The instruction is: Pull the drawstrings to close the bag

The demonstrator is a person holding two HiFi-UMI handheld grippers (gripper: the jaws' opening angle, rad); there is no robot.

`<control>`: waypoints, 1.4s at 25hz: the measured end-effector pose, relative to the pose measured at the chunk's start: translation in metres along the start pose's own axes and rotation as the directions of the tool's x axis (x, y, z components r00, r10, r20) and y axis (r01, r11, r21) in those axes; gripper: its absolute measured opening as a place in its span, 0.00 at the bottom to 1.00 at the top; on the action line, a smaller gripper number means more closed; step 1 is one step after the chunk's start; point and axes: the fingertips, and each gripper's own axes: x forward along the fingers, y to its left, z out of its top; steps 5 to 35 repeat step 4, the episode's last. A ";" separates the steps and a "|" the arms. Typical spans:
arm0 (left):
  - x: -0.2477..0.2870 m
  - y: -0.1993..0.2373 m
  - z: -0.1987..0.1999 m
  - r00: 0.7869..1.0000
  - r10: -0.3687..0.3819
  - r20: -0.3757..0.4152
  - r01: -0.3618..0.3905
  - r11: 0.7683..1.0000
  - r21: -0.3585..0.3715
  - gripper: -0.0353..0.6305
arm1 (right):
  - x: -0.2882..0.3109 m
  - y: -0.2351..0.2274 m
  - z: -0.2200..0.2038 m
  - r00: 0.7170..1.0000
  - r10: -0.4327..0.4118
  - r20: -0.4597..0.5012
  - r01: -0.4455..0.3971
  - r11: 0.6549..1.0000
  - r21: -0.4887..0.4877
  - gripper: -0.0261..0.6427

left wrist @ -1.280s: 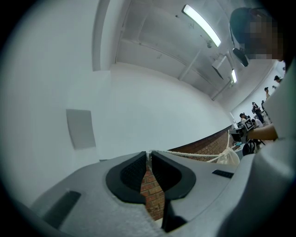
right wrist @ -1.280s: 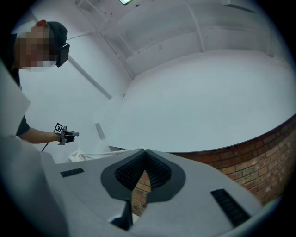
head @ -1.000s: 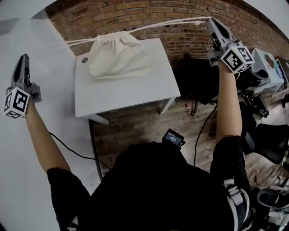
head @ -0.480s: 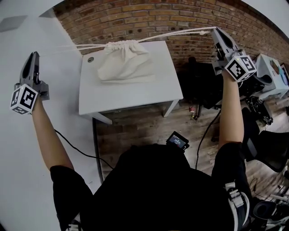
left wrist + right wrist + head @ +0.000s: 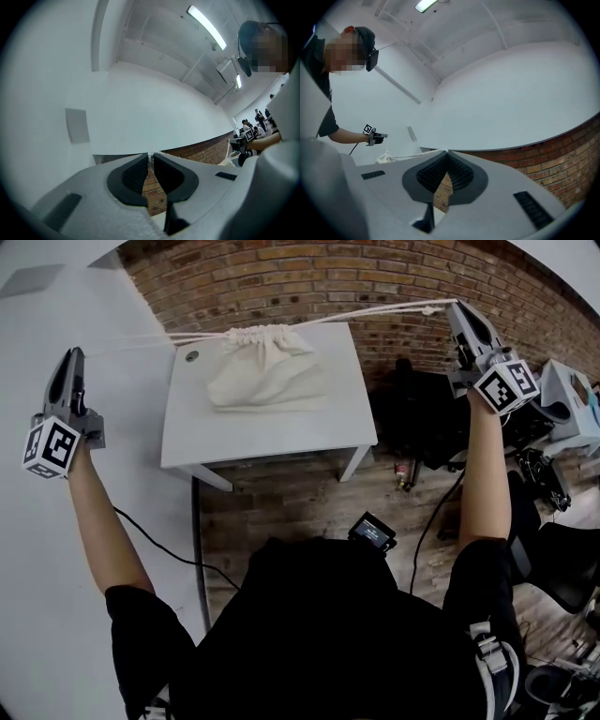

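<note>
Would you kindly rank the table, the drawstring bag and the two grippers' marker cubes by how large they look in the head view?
Largest to smallest:
1. Table
2. Drawstring bag
3. Left marker cube and right marker cube: they look about alike, so I leave them unranked.

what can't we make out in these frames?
- Bag contents: head view, gathered cloth hides them.
- Whether bag mouth is fully shut: head view, too small.
- Left drawstring near left gripper: head view, pale cord lost against white wall.
- Bag in left gripper view: mostly behind gripper body.
</note>
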 end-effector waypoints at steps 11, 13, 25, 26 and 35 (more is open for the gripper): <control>-0.006 -0.006 -0.007 1.000 0.024 0.008 -0.024 0.999 -0.023 0.13 | 0.002 -0.008 0.000 0.999 0.027 0.021 -0.027 1.000 -0.004 0.05; -0.006 -0.006 -0.007 1.000 0.024 0.008 -0.024 0.999 -0.023 0.13 | 0.002 -0.008 0.000 0.999 0.027 0.021 -0.027 1.000 -0.004 0.05; -0.006 -0.006 -0.007 1.000 0.024 0.008 -0.024 0.999 -0.023 0.13 | 0.002 -0.008 0.000 0.999 0.027 0.021 -0.027 1.000 -0.004 0.05; -0.006 -0.006 -0.007 1.000 0.024 0.008 -0.024 0.999 -0.023 0.13 | 0.002 -0.008 0.000 0.999 0.027 0.021 -0.027 1.000 -0.004 0.05; -0.006 -0.006 -0.007 1.000 0.024 0.008 -0.024 0.999 -0.023 0.13 | 0.002 -0.008 0.000 0.999 0.027 0.021 -0.027 1.000 -0.004 0.05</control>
